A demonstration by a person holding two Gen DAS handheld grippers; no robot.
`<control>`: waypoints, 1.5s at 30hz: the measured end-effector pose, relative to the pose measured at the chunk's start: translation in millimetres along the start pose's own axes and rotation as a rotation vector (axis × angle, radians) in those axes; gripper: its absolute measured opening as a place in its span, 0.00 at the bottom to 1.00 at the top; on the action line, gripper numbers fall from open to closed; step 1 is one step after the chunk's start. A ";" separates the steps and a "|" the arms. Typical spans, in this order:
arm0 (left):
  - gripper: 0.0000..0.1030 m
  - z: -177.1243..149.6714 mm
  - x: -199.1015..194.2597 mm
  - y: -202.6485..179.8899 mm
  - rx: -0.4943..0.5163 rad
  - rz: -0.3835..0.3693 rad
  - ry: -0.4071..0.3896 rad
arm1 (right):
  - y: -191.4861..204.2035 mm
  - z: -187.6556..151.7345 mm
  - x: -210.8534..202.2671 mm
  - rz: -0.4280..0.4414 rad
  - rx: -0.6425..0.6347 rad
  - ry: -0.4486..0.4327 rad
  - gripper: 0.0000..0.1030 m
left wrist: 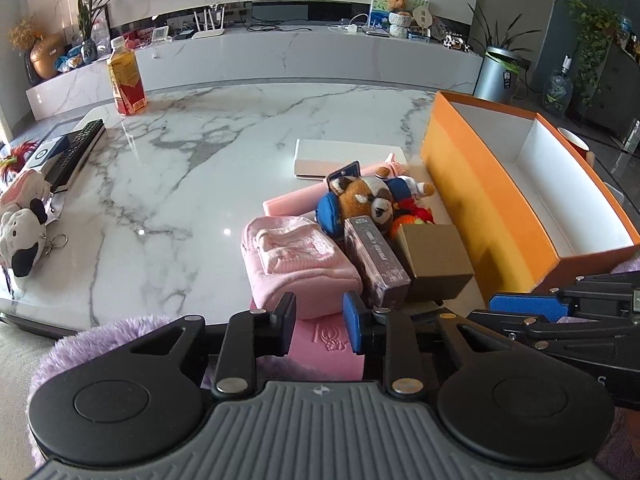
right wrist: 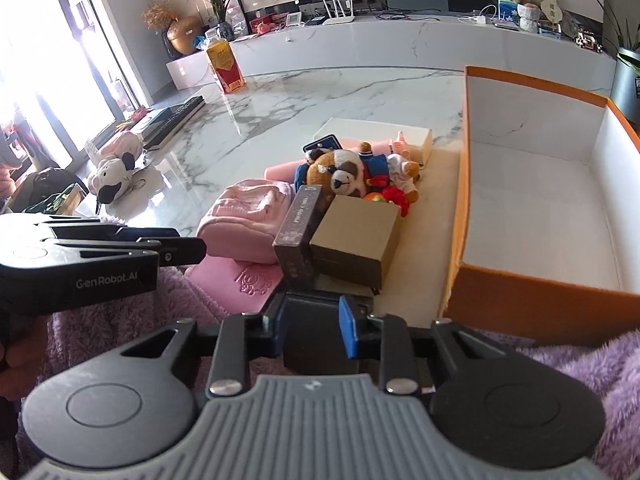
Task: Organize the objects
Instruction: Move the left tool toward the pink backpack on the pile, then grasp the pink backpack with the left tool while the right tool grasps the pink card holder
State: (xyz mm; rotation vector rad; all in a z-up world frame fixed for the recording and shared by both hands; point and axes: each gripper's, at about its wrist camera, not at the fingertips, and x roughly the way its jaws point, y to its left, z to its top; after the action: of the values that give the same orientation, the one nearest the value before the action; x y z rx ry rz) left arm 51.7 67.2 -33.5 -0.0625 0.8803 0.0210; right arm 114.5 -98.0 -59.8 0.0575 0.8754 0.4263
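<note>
While both tools reach over the glossy veined marble table (left wrist: 224, 128), these hold:
Box: long orange cardboard box (left wrist: 460, 184) with white lining, empty, at 3 o'clock.
Pile: fuzzy pink pouch (left wrist: 296, 260), brown plush raccoon (left wrist: 366, 200), dark slim carton (left wrist: 376, 256), tan cardboard cube (left wrist: 436, 256) (huddled left of the box).
Left gripper (left wrist: 320, 320): narrowly parted over a flat embossed pink case (left wrist: 328, 344).
Right gripper (right wrist: 310, 318): blue pads bracketing a dark block (right wrist: 316, 332); contact unclear.
Right view only: bright window at 9 o'clock.

The table (left wrist: 240, 128) is white marble veined grey; the box (left wrist: 460, 168) orange outside, white inside; the pouch (left wrist: 296, 256) pale pink.
</note>
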 end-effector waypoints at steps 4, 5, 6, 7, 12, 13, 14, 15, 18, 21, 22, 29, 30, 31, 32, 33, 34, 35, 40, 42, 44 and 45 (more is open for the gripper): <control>0.31 14.8 15.6 20.9 -0.067 0.014 0.029 | 6.5 20.5 18.5 0.014 -0.029 0.008 0.24; 0.31 17.6 19.6 24.9 -0.079 0.017 0.038 | 8.2 25.4 23.2 0.017 -0.037 0.009 0.23; 0.34 20.9 24.7 30.1 -0.094 0.017 0.049 | 10.0 31.0 28.9 0.018 -0.046 0.010 0.21; 0.37 23.6 29.5 35.4 -0.112 0.015 0.058 | 11.5 36.3 34.1 0.017 -0.055 0.011 0.20; 0.60 34.7 53.5 56.8 -0.210 -0.011 0.113 | 18.0 61.1 59.3 0.018 -0.088 0.009 0.17; 0.62 36.4 59.6 60.6 -0.228 -0.019 0.130 | 19.1 65.3 63.9 0.023 -0.091 0.010 0.17; 0.64 37.5 65.4 63.8 -0.248 -0.026 0.147 | 20.1 69.1 69.1 0.027 -0.095 0.013 0.17; 0.66 38.3 71.0 66.9 -0.267 -0.033 0.163 | 21.5 72.9 74.9 0.032 -0.103 0.018 0.17; 0.68 39.0 84.1 73.9 -0.315 -0.077 0.200 | 27.3 80.0 90.5 0.040 -0.136 0.037 0.17; 0.68 38.9 97.0 78.2 -0.352 -0.112 0.235 | 31.9 81.8 102.9 0.041 -0.163 0.054 0.17; 0.68 38.5 102.1 80.5 -0.371 -0.129 0.249 | 31.8 81.8 105.8 0.045 -0.163 0.061 0.17; 0.42 38.1 111.2 81.5 -0.378 -0.158 0.259 | 31.9 80.4 116.7 0.055 -0.159 0.080 0.17; 0.35 38.1 108.4 80.4 -0.370 -0.154 0.243 | 32.7 80.4 117.1 0.056 -0.162 0.082 0.17; 0.31 38.8 103.9 79.7 -0.362 -0.154 0.215 | 33.5 80.2 116.8 0.059 -0.163 0.083 0.17; 0.28 39.4 98.9 79.4 -0.353 -0.150 0.195 | 33.8 80.1 115.2 0.063 -0.163 0.082 0.17; 0.25 39.7 93.0 79.4 -0.345 -0.143 0.173 | 34.4 80.6 112.6 0.070 -0.164 0.080 0.17; 0.24 40.7 85.0 79.6 -0.327 -0.131 0.143 | 34.7 81.1 109.6 0.080 -0.165 0.076 0.18; 0.22 42.4 75.7 79.3 -0.299 -0.102 0.113 | 35.0 81.8 105.1 0.096 -0.169 0.072 0.18; 0.22 43.8 38.9 83.9 -0.193 0.042 0.037 | 43.8 85.3 98.9 0.205 -0.259 0.122 0.21; 0.22 40.6 30.7 87.0 -0.180 0.064 0.031 | 50.7 87.2 106.5 0.246 -0.317 0.192 0.22; 0.22 36.5 25.0 89.5 -0.170 0.093 0.023 | 59.4 88.8 116.8 0.257 -0.391 0.257 0.22; 0.22 35.2 23.3 89.5 -0.163 0.107 0.019 | 65.1 89.0 123.4 0.261 -0.441 0.291 0.23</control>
State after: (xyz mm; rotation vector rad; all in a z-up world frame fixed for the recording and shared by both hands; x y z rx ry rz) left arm 89.7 158.7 -33.2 -0.1675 0.8992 0.1928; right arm 228.9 20.1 -78.4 -0.3065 1.0457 0.8802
